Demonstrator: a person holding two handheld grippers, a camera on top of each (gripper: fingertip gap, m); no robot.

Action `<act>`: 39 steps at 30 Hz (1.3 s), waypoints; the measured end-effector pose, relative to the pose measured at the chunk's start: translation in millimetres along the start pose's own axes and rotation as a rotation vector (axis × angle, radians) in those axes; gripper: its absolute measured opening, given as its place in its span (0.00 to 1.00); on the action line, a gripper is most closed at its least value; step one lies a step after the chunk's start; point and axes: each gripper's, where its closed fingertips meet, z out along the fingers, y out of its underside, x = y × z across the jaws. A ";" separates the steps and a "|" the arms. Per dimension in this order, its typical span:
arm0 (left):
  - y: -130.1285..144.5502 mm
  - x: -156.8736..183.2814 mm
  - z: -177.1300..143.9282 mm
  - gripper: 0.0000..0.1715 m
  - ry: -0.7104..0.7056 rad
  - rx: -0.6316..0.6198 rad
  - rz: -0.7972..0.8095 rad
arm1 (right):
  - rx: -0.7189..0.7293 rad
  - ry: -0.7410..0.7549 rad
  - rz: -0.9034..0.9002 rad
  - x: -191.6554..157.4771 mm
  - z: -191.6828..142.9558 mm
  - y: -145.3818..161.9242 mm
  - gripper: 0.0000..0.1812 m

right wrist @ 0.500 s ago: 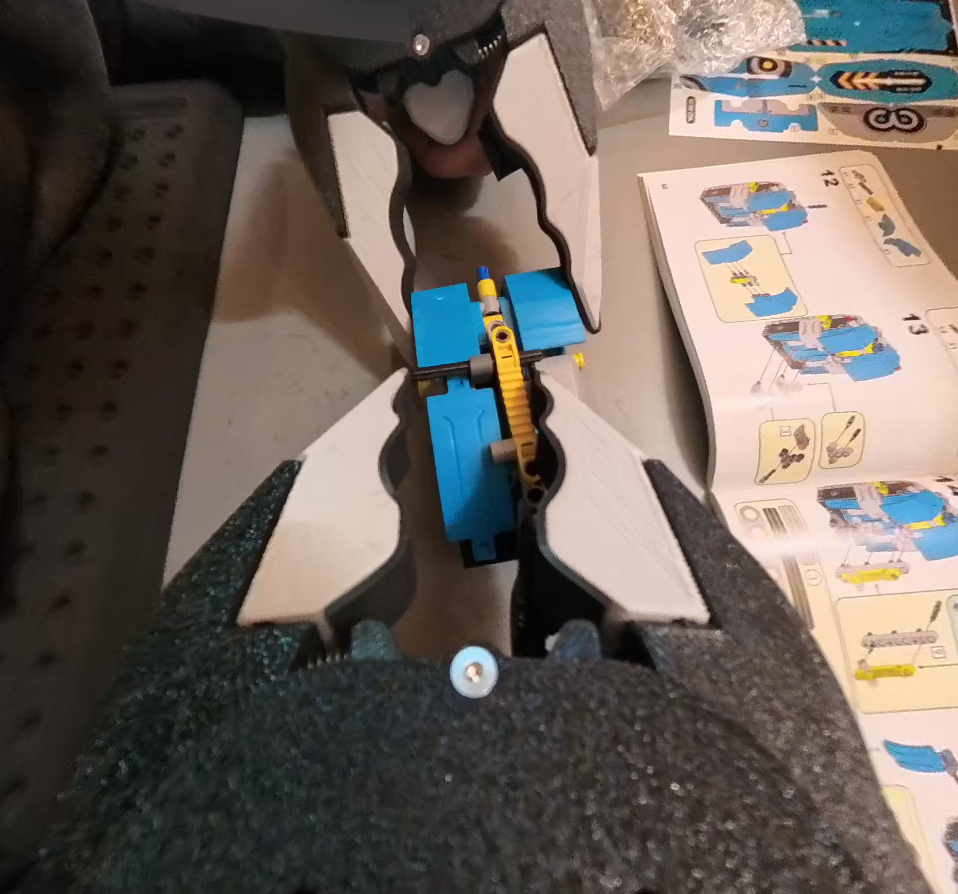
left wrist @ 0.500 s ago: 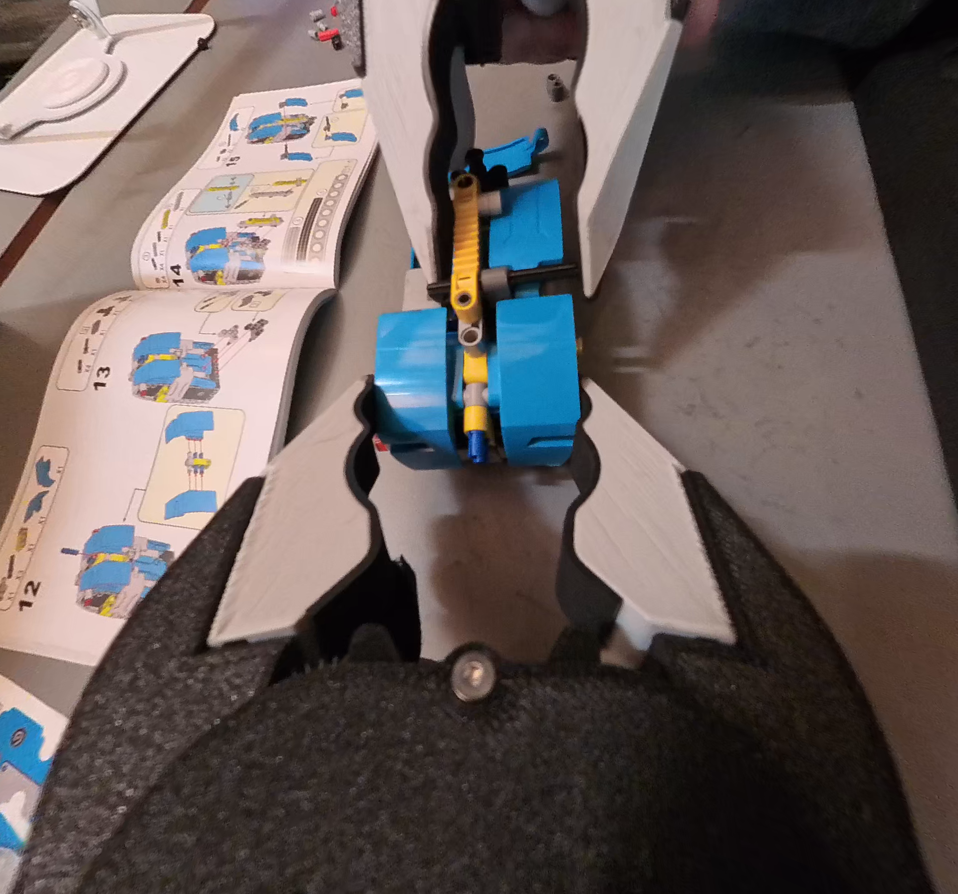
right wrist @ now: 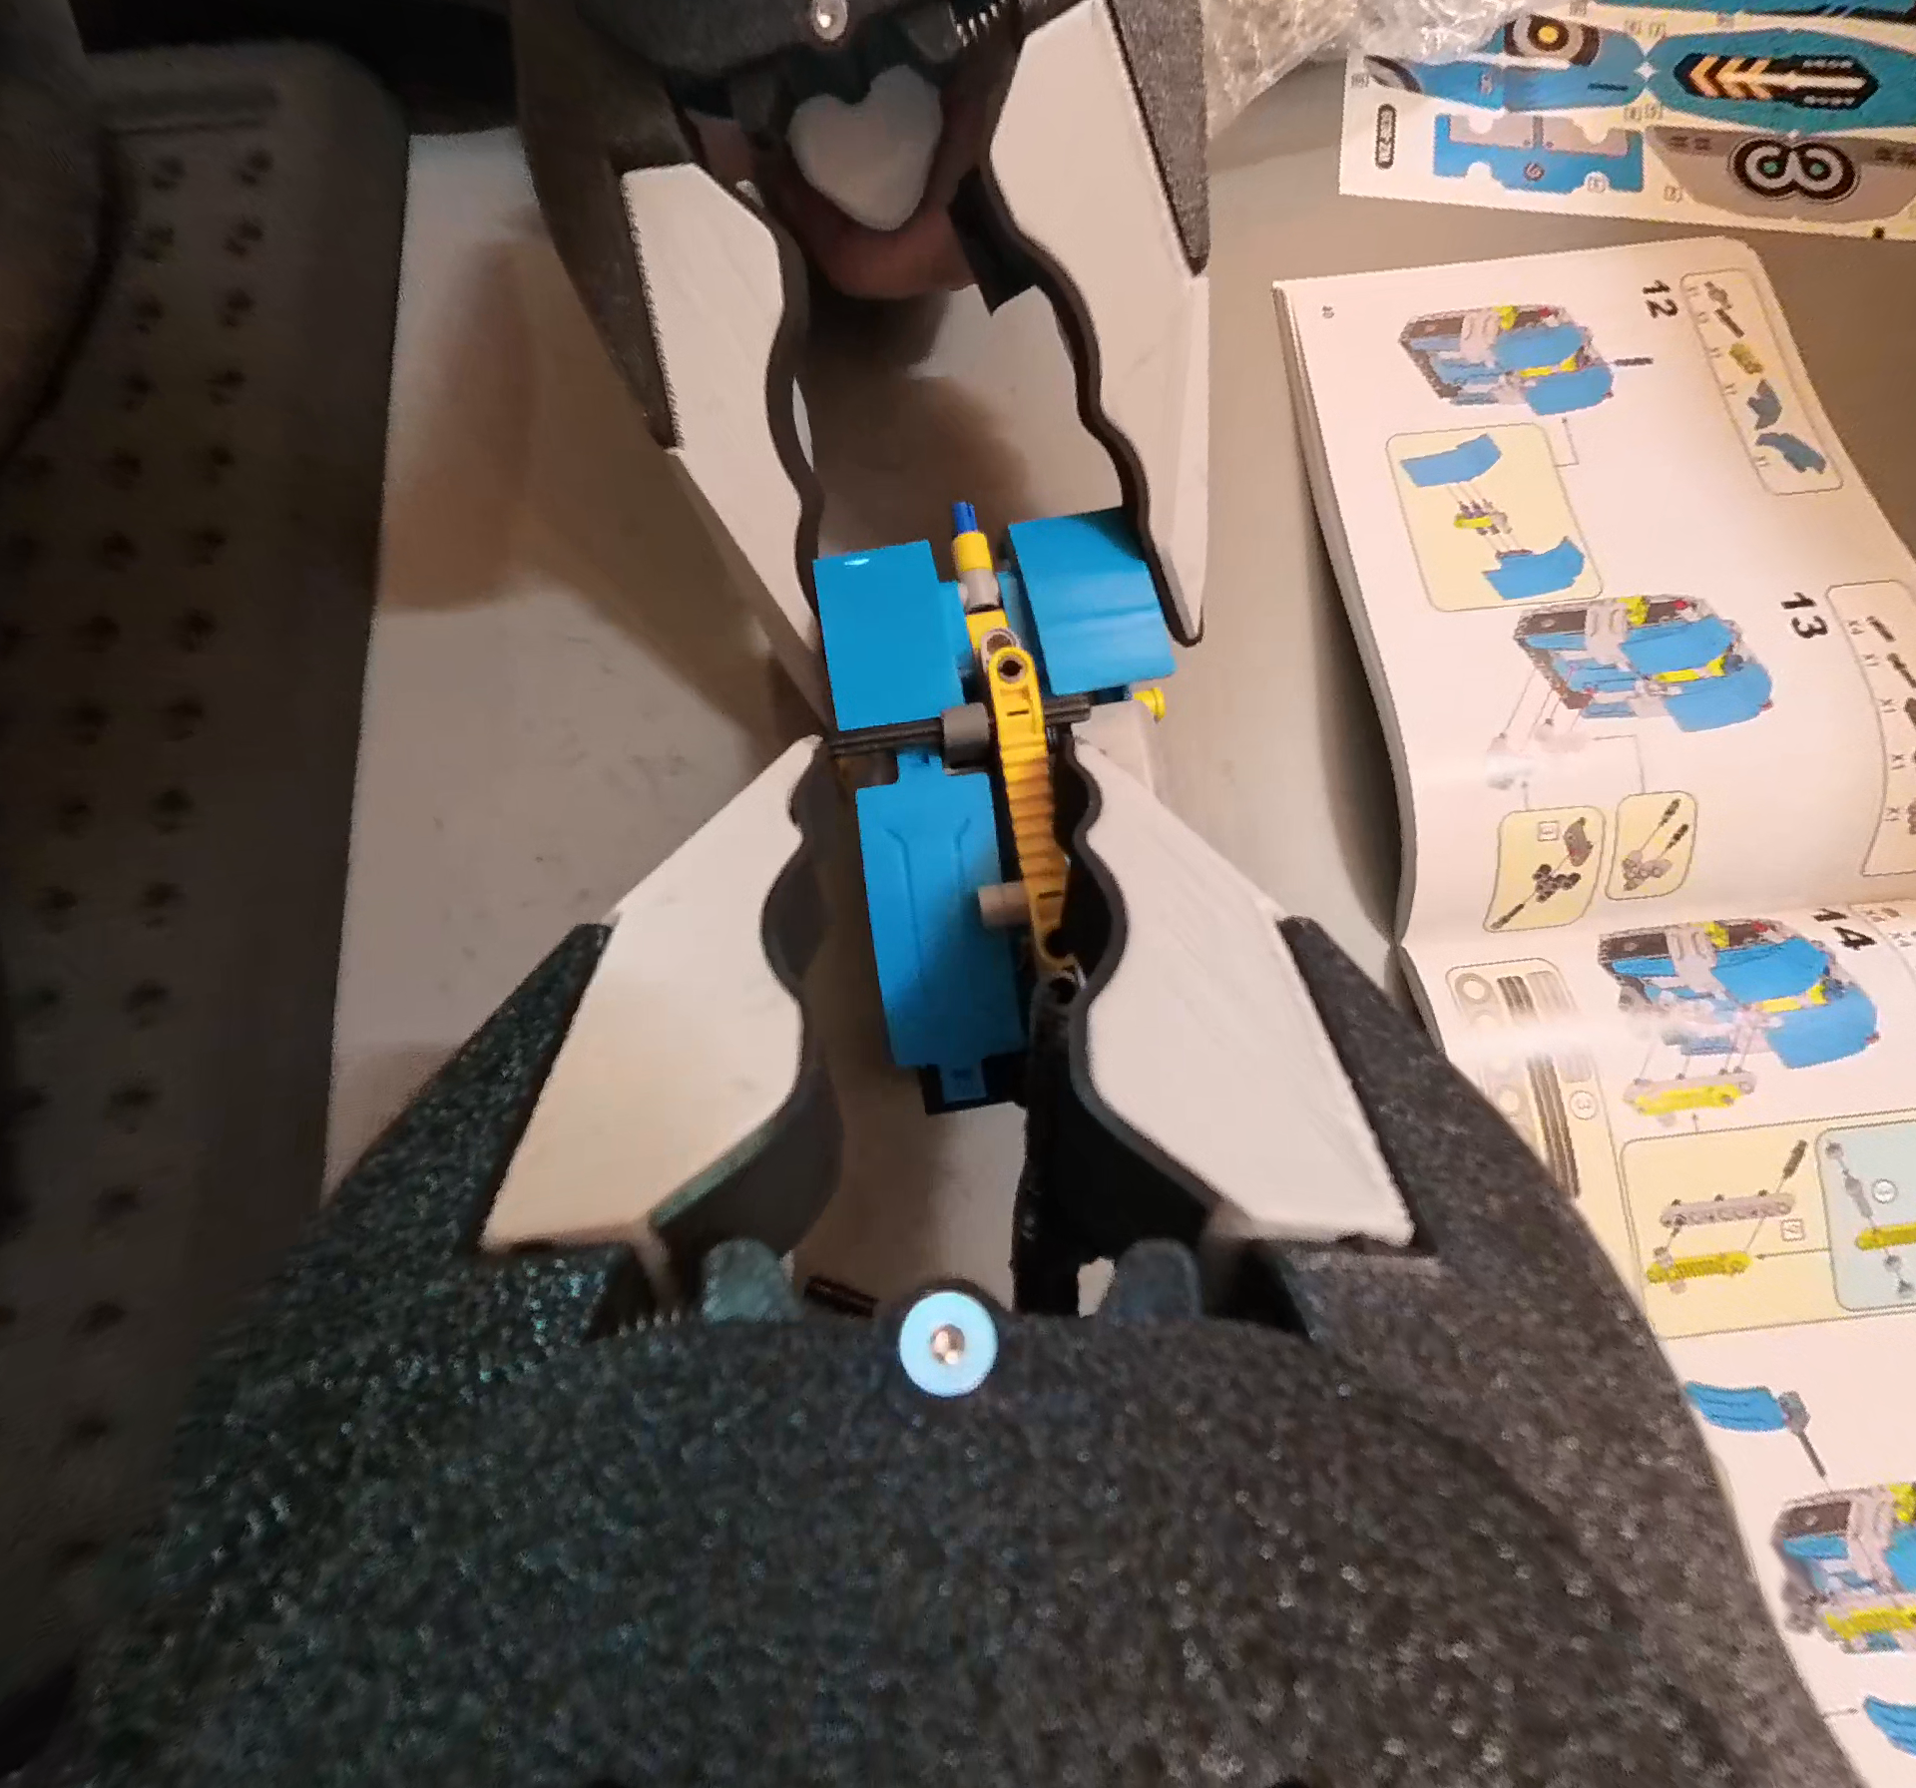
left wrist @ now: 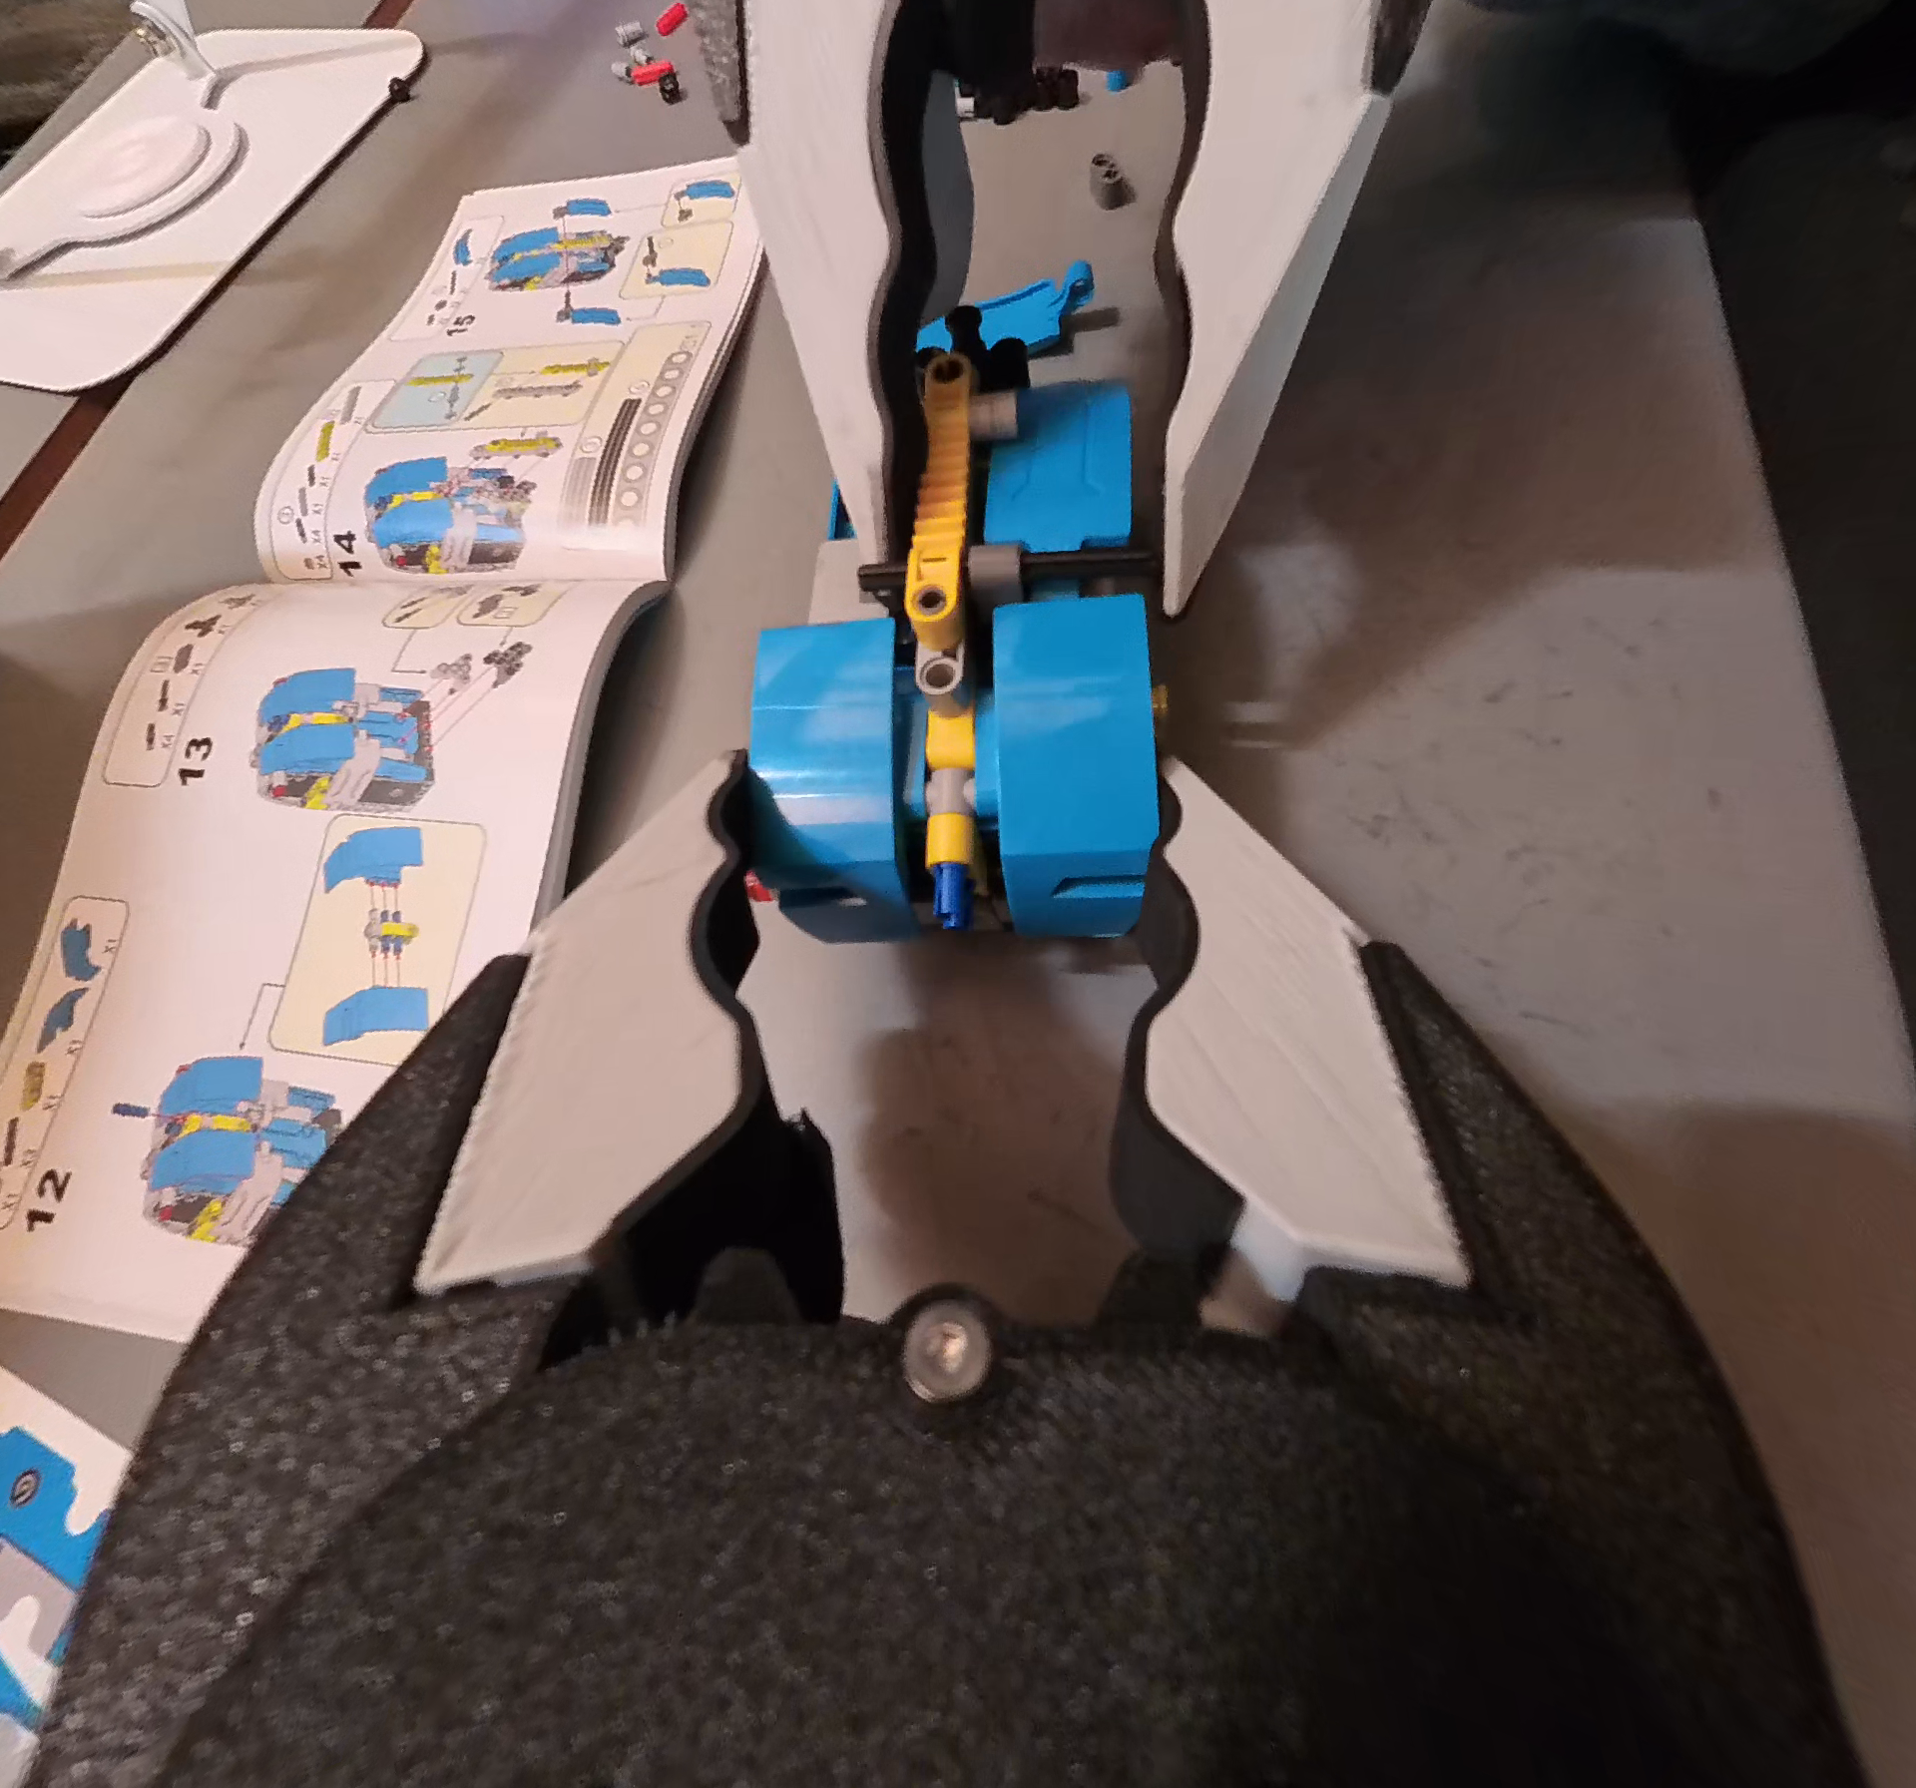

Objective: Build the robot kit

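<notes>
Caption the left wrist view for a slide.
Left gripper clasps the blue model from one end, right gripper from the other, beside an open manual.

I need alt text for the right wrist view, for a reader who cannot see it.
The right gripper is closed on one end of a blue and yellow brick model on a grey table. The left gripper, facing it, holds the other end. An open instruction booklet lies to the right.
</notes>
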 end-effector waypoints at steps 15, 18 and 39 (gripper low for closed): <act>-0.4 1.8 0.8 0.43 0.012 0.001 0.011 | 0.002 -0.031 -0.077 -1.8 -1.3 1.2 0.20; -0.2 1.3 0.5 0.43 0.032 0.003 -0.007 | 0.036 -0.042 -0.029 -1.0 -0.9 -1.3 0.21; -2.8 -0.8 -0.6 0.43 0.302 0.008 -0.262 | 0.305 0.208 0.161 9.1 -45.9 38.3 0.32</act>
